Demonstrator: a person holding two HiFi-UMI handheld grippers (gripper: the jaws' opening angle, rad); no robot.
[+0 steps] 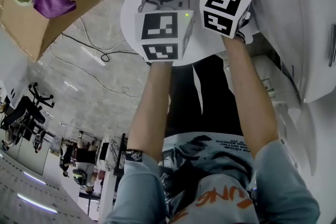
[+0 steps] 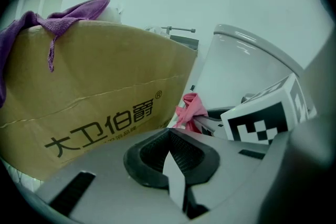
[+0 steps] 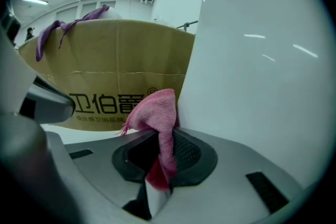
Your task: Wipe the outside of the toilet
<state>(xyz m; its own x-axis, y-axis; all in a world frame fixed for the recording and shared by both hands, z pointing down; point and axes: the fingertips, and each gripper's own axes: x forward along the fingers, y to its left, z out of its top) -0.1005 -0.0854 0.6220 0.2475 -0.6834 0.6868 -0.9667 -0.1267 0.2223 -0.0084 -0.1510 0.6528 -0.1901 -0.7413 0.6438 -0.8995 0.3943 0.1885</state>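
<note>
The right gripper [image 3: 163,150] is pinching a pink cloth [image 3: 157,113] between its jaws, the cloth's free end reaching toward the upright toilet tank [image 3: 262,60] just to its right (the nearer hand), while the left gripper [image 2: 176,159], jaws together and empty, is hovering alongside.

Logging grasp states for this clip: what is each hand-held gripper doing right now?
Left hand-held gripper: closed, nothing between its jaws.
Right hand-held gripper: closed on the pink cloth.
</note>
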